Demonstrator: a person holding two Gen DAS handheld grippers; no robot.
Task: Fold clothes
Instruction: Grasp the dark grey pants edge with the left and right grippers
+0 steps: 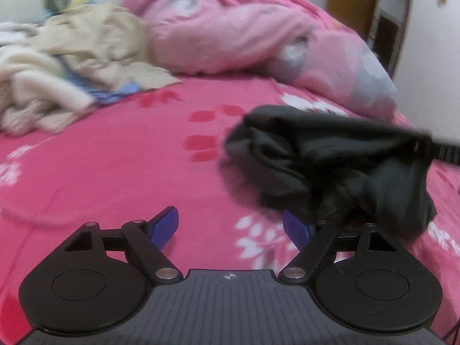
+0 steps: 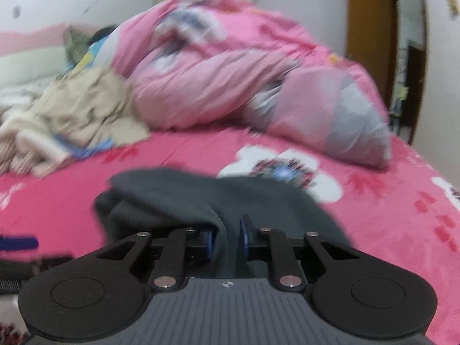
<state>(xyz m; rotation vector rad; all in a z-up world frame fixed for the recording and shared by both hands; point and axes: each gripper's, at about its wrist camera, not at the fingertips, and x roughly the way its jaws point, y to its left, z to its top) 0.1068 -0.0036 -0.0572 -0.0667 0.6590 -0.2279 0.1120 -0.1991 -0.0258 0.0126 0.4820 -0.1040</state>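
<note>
A: Start at the left. What lies there?

B: A heap of unfolded clothes (image 1: 66,66), beige and cream with a bit of blue cloth under it, at the far left of the bed. Right of it, a bunched pink quilt (image 1: 230,28) runs across the back.

A: And the left gripper (image 1: 231,227)?

B: Its blue-padded fingers (image 1: 164,225) stand wide apart with nothing between them, low over the pink flowered bedsheet (image 1: 115,158). The dark garment (image 1: 330,166) hangs just beside its right finger and drapes over that tip.

A: Where is that garment overall?

B: Right of middle, lifted off the sheet in a crumpled bunch. In the right wrist view the right gripper (image 2: 227,237) has its jaws pinched on a fold of it, and the rest spreads forward and left onto the bed.

A: Any writing or labels?

B: None I can read. The sheet has a white patch with a dark blurred print (image 2: 281,169), too smeared to make out. Far right stands a brown door (image 2: 371,28).
</note>
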